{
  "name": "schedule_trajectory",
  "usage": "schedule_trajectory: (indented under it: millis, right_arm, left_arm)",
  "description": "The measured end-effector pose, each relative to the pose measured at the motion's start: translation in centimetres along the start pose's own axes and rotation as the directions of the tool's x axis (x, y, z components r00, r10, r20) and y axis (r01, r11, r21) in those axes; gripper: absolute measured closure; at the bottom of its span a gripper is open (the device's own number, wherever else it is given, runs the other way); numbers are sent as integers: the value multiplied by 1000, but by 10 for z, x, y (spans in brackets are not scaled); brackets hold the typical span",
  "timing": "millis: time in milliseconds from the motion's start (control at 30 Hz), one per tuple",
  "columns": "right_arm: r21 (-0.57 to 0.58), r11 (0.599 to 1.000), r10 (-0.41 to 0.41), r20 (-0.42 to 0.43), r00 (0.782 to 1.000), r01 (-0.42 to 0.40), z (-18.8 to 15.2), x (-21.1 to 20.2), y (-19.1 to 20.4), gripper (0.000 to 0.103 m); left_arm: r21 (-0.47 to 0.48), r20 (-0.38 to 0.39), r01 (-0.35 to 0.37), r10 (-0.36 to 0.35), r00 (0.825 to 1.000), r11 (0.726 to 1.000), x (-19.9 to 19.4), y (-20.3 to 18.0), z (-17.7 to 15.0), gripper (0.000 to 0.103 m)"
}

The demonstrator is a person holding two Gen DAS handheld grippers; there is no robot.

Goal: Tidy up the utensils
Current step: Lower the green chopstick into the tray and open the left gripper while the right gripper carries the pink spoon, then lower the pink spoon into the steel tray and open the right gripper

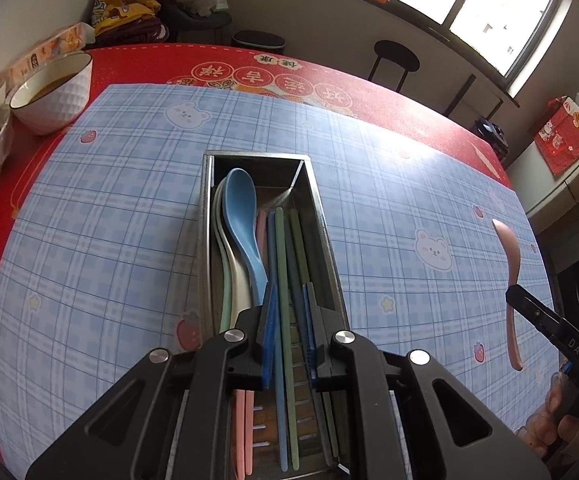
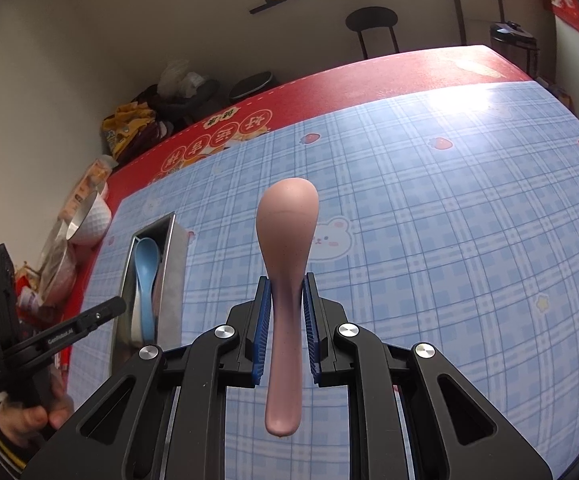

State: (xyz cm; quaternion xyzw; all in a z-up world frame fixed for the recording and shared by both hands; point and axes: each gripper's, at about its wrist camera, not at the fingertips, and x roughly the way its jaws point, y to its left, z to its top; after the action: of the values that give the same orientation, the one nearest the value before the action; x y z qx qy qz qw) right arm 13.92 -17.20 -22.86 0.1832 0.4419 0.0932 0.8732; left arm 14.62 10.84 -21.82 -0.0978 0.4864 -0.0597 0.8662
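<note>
Pink spoon clamped by the handle in the right gripper, above the checked mat.
Carry it to the metal tray and lay it bowl-forward on the stacked spoons. Left gripper tilts steeply over the chopsticks, jaws slightly apart, gripping nothing.

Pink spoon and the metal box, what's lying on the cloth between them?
Nothing: in the left wrist view, only bare checked cloth lies between the metal box and the pink spoon.
</note>
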Motion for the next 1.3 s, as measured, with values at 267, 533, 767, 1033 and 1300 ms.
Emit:
schedule_trajectory:
  millis: [267, 533, 767, 1033, 1300]
  right_arm:
    - [-65, 996, 57, -37, 998, -60, -1, 17, 40, 87]
    - [-135, 985, 92, -94, 991, -105, -6, 47, 89, 87]
    - [-205, 972, 93, -127, 987, -118, -6, 79, 133, 87]
    - [-298, 953, 10, -150, 989, -55, -3, 116, 163, 87]
    - [-339, 941, -71, -177, 982, 7, -8, 135, 176, 87]
  left_arm:
    - [17, 76, -62, 61, 995, 998, -33, 20, -7, 60]
    - [26, 102, -75, 72, 992, 997, -50, 44, -12, 34]
    - [32, 123, -89, 84, 989, 996, -59, 65, -10, 11]
    - [46, 110, -81, 76, 991, 996, -59, 83, -9, 6]
    - [5, 124, -81, 80, 989, 997, -61, 104, -10, 6]
